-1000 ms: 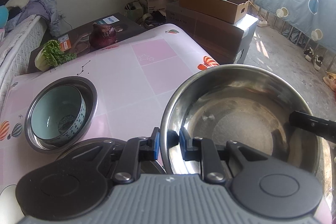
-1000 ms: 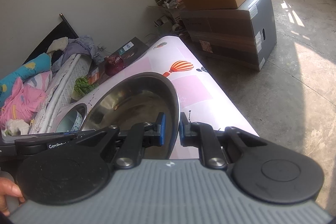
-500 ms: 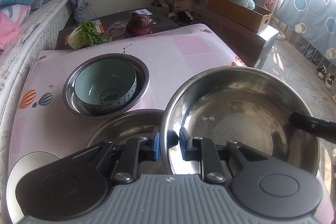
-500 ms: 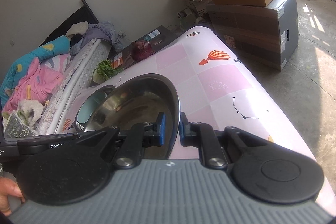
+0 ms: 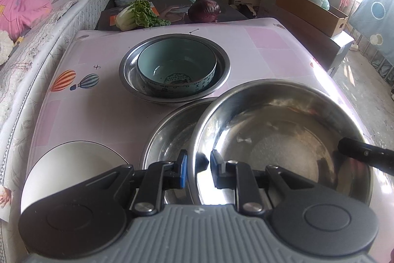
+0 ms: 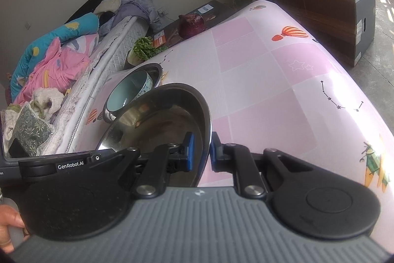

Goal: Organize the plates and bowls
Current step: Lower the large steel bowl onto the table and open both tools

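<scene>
Item count, both views combined. Steel bowls: three, comprising one large steel bowl [image 5: 283, 139] held off the desk [image 5: 98, 102], a second steel bowl [image 5: 170, 134] directly below it, and a third steel bowl [image 5: 174, 70] farther back. Ceramic bowls: one, a teal ceramic bowl [image 5: 176, 70] seated inside the third steel bowl. Plates: one white plate [image 5: 71, 164] at the near left. Vegetables: two, one leafy green [image 5: 138, 15] and one red cabbage [image 5: 204, 8]. Grippers: two.
</scene>
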